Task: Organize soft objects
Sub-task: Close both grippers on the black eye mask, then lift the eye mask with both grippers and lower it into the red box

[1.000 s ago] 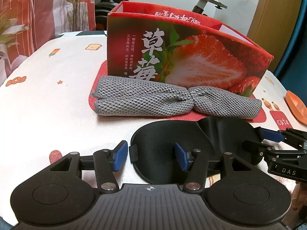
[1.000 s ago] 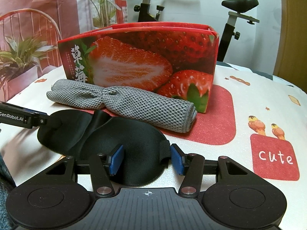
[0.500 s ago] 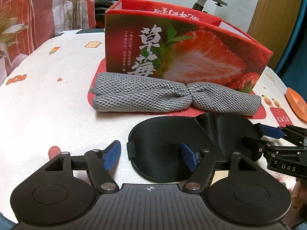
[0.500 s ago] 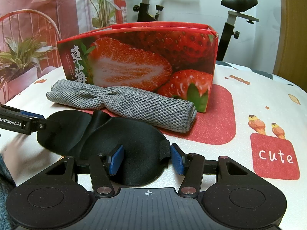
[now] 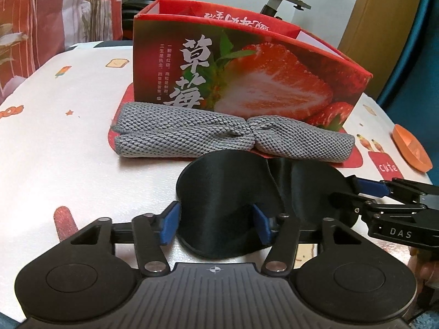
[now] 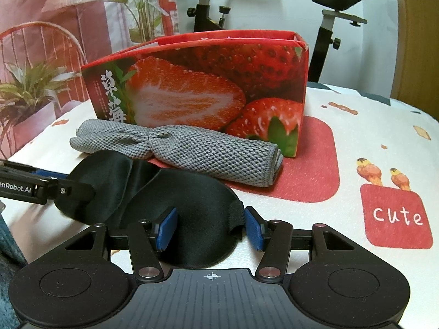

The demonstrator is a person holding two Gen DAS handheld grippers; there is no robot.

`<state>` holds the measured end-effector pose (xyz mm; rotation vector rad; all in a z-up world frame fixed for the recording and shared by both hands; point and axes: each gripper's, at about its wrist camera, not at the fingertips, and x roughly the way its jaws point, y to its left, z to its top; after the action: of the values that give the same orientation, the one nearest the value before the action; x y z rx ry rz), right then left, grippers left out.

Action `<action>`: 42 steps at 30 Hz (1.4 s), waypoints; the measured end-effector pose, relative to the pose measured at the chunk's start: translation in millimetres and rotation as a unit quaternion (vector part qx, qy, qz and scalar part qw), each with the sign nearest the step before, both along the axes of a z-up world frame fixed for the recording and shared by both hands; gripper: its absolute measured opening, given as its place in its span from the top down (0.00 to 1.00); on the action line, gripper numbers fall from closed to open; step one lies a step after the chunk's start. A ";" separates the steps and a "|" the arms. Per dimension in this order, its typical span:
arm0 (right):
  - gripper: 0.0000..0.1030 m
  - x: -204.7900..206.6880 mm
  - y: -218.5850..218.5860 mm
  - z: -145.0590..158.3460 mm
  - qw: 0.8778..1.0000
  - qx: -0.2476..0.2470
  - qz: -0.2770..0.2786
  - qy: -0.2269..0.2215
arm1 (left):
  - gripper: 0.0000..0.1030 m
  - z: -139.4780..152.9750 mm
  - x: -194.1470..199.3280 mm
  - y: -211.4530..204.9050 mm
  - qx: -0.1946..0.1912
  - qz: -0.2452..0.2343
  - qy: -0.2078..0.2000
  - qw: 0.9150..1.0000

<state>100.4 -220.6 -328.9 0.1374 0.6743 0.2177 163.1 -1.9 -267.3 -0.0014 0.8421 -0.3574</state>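
The left gripper (image 5: 215, 226), its blue-padded jaws closing, grips one end of a black satin sleep mask (image 5: 227, 200); both pads press its edges. The right gripper (image 6: 210, 229) holds the mask's other end (image 6: 192, 213), strap side, pads against it. The mask lies across a white patterned tablecloth (image 6: 370, 137). Just behind it rests a rolled grey knitted towel (image 5: 192, 137), which lies against a tall red strawberry-printed cardboard box (image 5: 247, 82).

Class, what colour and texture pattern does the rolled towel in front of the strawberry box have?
Grey, with a knobbly waffle weave towel; clearest in the left wrist view.
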 end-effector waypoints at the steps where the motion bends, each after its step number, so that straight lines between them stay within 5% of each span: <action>1: 0.51 -0.3 -0.7 0.5 1.000 0.006 -0.001 0.001 | 0.49 -0.1 0.2 0.2 -0.003 -0.001 0.001 1.000; 9: 0.53 -7.4 -4.2 11.7 0.998 0.053 0.012 -0.014 | 0.71 3.7 -5.0 1.6 -0.017 -0.017 -0.007 1.000; 11: 0.61 -8.8 -3.8 14.3 0.998 0.058 0.018 -0.016 | 0.79 5.7 -6.7 2.2 -0.021 -0.019 -0.011 1.000; 20: 0.89 -16.6 -7.7 28.2 0.996 0.077 0.019 -0.050 | 0.83 15.7 -12.0 8.8 -0.039 -0.011 -0.029 0.999; 33: 0.90 -10.8 -15.9 106.3 0.982 0.043 0.039 -0.178 | 0.83 85.4 -18.1 11.5 -0.063 -0.016 -0.144 0.987; 42: 0.90 49.5 -22.2 164.3 0.971 -0.003 0.038 -0.237 | 0.83 140.9 39.0 -12.9 -0.060 -0.024 -0.210 0.976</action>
<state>149.9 -242.8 -164.6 0.0496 0.2047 0.3085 202.1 -14.8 -126.4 -0.0173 0.4022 -0.4346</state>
